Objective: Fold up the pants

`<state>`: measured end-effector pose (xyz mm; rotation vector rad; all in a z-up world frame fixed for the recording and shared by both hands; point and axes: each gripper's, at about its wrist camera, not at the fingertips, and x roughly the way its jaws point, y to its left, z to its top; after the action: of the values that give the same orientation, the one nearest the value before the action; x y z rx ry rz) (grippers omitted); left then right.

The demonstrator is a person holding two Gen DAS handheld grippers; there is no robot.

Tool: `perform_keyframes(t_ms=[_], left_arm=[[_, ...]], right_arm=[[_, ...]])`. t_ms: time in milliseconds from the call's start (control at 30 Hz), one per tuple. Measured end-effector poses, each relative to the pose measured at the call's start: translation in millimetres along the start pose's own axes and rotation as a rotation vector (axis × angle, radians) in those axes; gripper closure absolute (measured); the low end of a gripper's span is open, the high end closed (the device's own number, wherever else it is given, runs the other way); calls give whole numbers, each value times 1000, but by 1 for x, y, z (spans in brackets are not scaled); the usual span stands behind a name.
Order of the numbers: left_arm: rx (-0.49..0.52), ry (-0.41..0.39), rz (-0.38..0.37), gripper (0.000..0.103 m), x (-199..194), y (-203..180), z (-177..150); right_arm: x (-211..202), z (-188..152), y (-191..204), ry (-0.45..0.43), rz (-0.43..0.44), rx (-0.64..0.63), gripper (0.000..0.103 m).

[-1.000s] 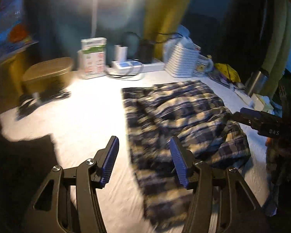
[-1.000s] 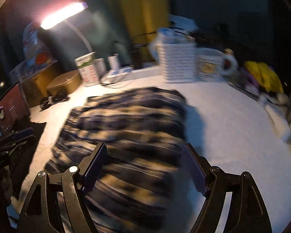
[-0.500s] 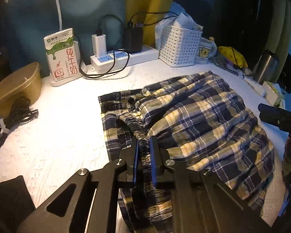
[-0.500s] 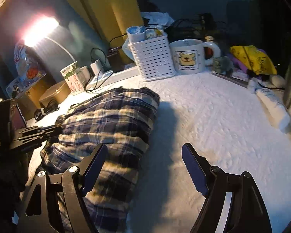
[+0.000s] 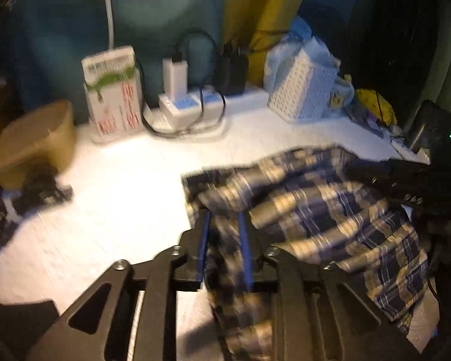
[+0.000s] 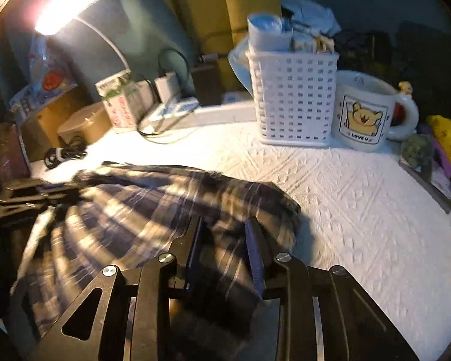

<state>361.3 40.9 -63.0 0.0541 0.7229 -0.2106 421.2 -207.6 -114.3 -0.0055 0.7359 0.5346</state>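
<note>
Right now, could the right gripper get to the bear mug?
Probably not yet. The right gripper has plaid pants bunched between its closing jaws. Bare white cloth lies between it and the bear mug.

pants (image 5: pixel 330 210): I see soft plaid woven cloth, matt
table cover (image 6: pixel 360 210): white, embossed – rough to my eye
basket (image 6: pixel 294 99): white perforated plastic
mug (image 6: pixel 362 111): glossy ceramic
right gripper (image 6: pixel 225 240): matt black plastic, shiny metal screws – blue pads
</note>
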Motion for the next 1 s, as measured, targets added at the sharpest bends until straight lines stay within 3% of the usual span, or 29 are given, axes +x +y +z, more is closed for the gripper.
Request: perform_keyframes(t_ms=[67,233,400,500,733,833,1000], left_arm=[[-9,-13,14,70,2,5,5],[-39,36,50,70,28,18,7],[-89,90,158,70,46,35,6],[-126,57,111,70,22,36,8],[-62,-64,-23,70,-47,-6,-2],[-28,-43,-78,70,-49,-27,-9],[15,74,-78,70,-27,-53,-43]], right_arm=[[7,1,-1,6,-2,-1,73],[16,5,-5,16,4,4,73],[13,8,-6,7,-22,8,72],[-4,8,-1,-18,-42,2,72],[-45,-5,26,-22,-10,-57,72],[-51,-20,46,8,11,-100,72],[-53,-48,67,38,18,-116,72]])
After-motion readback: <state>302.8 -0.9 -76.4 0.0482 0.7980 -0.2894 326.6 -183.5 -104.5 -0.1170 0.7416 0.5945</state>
